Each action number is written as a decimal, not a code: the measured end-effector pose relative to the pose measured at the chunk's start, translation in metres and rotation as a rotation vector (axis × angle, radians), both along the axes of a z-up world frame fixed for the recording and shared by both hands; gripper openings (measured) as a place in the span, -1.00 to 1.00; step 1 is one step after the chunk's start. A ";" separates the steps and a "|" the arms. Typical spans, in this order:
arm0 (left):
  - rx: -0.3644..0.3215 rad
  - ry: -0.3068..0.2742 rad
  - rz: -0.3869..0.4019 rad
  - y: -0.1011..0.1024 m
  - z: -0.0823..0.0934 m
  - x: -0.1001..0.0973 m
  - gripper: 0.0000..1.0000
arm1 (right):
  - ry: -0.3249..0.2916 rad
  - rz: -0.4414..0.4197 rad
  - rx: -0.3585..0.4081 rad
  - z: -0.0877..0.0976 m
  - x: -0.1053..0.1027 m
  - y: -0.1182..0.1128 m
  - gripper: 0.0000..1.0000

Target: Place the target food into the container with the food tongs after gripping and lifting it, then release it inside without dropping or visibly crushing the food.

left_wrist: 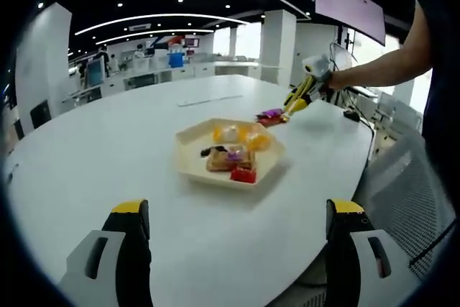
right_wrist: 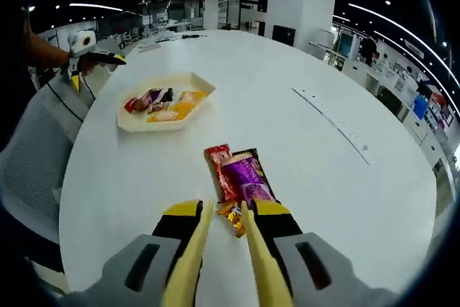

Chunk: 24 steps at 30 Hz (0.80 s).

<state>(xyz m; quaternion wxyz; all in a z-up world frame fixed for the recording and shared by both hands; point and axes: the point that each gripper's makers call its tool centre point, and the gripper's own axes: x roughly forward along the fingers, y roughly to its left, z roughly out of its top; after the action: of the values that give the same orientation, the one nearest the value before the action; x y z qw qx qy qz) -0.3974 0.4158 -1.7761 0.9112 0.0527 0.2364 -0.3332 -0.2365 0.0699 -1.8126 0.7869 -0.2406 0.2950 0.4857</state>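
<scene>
On a large white table (right_wrist: pixel 302 170): one cream tray (right_wrist: pixel 136 124), holding several wrapped snacks in red, purple, yellow and brown; in the left gripper view the same tray (left_wrist: pixel 188 167) sits mid-table with its snacks heaped toward the far side. Just ahead of the right gripper (right_wrist: pixel 228 215): a purple packet (right_wrist: pixel 246 175) lying against a red packet (right_wrist: pixel 218 167), both flat on the table, well apart from the tray. Yellow tongs (right_wrist: pixel 219 260), carried by the right gripper, reach forward with their tips either side of a small orange-gold candy (right_wrist: pixel 231 218) on the table; whether the tips press it or merely flank it cannot be told. In the left gripper view the right gripper (left_wrist: pixel 305 91) appears beyond the tray, held by a person's hand, over the packets (left_wrist: pixel 272 115). Left gripper (left_wrist: pixel 237 217): jaws spread wide, nothing between them, low over the near table.
</scene>
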 end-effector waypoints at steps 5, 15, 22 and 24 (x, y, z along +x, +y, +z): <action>-0.006 0.000 0.009 0.001 0.002 0.001 0.98 | -0.004 0.017 -0.021 -0.006 0.004 -0.003 -0.49; -0.008 0.007 0.007 0.000 0.000 0.000 0.98 | 0.052 0.024 -0.040 -0.018 -0.002 0.002 -0.47; -0.010 0.005 0.009 0.001 0.001 0.001 0.98 | 0.063 -0.062 -0.074 -0.022 -0.001 -0.004 -0.56; -0.009 0.003 0.010 0.001 0.001 0.001 0.98 | 0.061 -0.071 -0.079 -0.021 -0.001 -0.003 -0.54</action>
<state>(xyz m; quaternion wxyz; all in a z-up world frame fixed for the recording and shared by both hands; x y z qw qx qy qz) -0.3962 0.4165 -1.7753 0.9127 0.0467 0.2365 -0.3301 -0.2371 0.0669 -1.8341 0.7842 -0.2461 0.3461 0.4524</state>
